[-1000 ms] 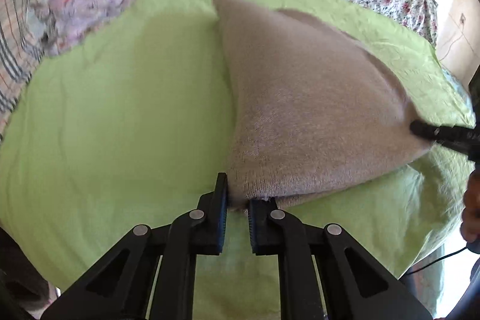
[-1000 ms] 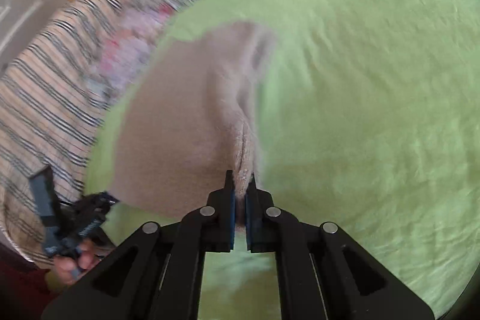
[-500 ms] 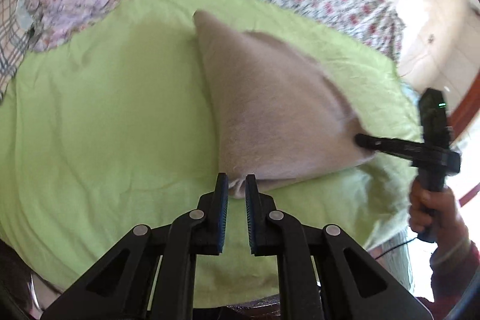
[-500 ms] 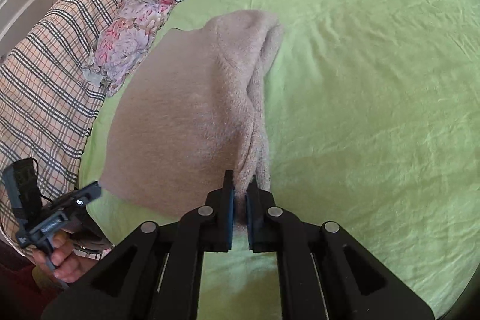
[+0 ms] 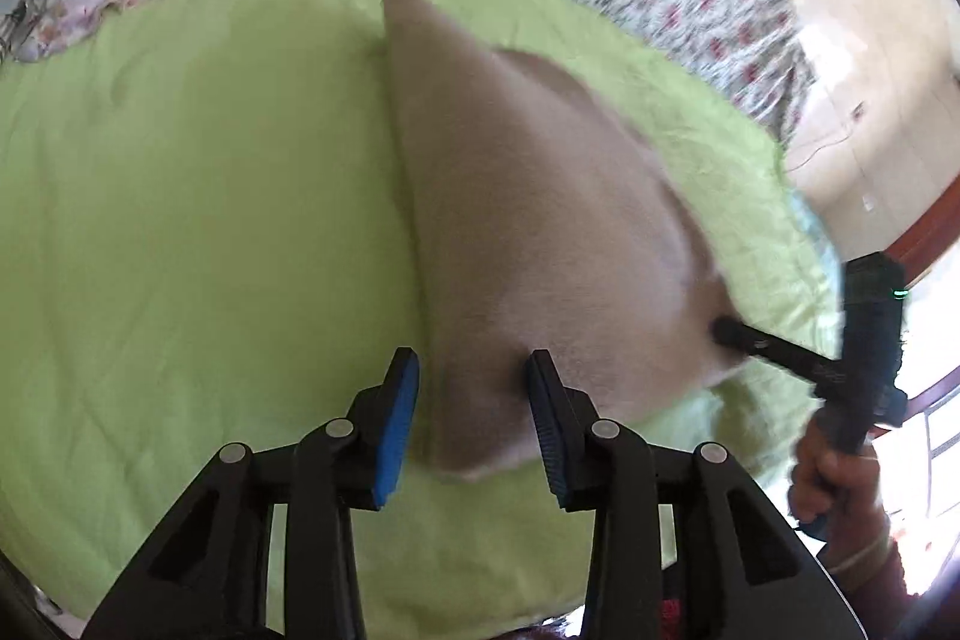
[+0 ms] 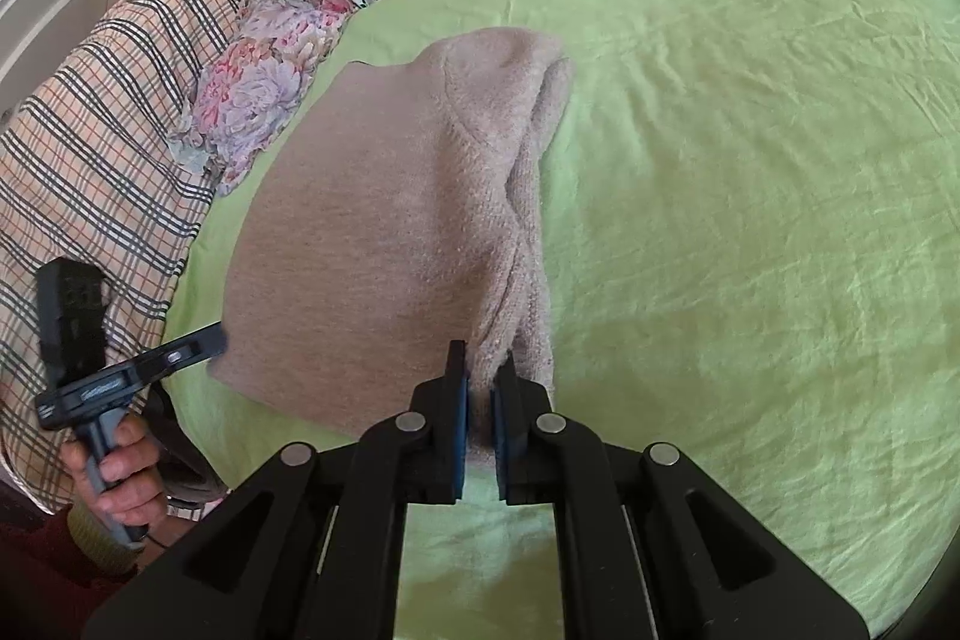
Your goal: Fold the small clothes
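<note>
Opening at this moment, the left claw has its blue-padded jaws standing clear either side of the near corner of the beige fleecy knit garment; the cloth lies between the jaws, but the pads do not press on it. The right claw is closed on the bunched edge of the same garment, which lies folded over on the bright green quilted bed cover, near its edge beside the checked blanket and the floral pillow.

Risks noted:
- With only the right claw holding, any pull from that side would probably drag the folded layers askew, since the released corner has nothing pinning it.
- The thick fleece is springy; the freed corner may lift or roll back, spoiling the crease.
- The left jaws straddle the corner closely. Withdrawing them low could snag the nap and tow the corner along.
- The pinched edge is rucked into ridges; releasing it without smoothing would likely leave a lump along that side.
</note>
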The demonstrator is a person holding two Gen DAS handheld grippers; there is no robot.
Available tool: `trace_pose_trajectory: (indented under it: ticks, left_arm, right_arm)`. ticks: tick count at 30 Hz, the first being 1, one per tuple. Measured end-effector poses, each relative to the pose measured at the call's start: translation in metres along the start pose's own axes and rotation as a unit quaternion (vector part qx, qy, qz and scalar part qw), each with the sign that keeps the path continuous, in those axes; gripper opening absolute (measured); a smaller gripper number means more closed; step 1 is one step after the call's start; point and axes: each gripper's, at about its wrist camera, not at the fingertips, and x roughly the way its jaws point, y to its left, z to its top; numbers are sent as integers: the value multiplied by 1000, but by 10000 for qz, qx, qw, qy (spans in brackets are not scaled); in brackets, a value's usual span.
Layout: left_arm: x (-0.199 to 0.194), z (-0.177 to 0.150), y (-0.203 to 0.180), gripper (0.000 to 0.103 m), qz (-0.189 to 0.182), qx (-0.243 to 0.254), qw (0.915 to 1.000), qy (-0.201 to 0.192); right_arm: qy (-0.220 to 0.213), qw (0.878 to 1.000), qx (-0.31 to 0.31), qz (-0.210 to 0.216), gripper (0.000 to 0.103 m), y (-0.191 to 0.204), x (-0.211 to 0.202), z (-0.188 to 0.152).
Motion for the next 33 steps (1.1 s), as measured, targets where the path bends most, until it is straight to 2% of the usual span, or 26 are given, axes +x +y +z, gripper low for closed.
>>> trace_pose_trajectory:
  ticks: [1,6,16,20,22,28,30,33]
  left_arm:
    - [9,-1,0,15,127,57,9997,183]
    - [18,-16,-11,14,497,241,9982,242]
    - [16,-27,-14,15,481,214,9983,248]
    - [3,-15,-9,18,298,257,9990,204]
    - [-12,-6,-7,17,234,308,9992,56]
    - [-28,44,-22,17,-182,444,9979,-442]
    - [-24,59,-31,17,-281,584,9963,-559]
    - [-7,80,-43,17,-347,703,9948,-653]
  right_arm:
    - [15,10000,-21,7,8,1,0,0]
    - [70,10000,-39,-51,8,-1,6,-3]
    - [279,9995,-45,-153,8,-8,16,-7]
    - [157,9995,153,-214,16,-13,0,-1]
    - [7,9996,252,-141,17,-15,-8,4]
    - [-400,9986,317,98,19,-4,-7,49]
    - [-466,9982,359,113,36,-2,6,69]
    - [-469,9970,587,183,40,-5,27,92]
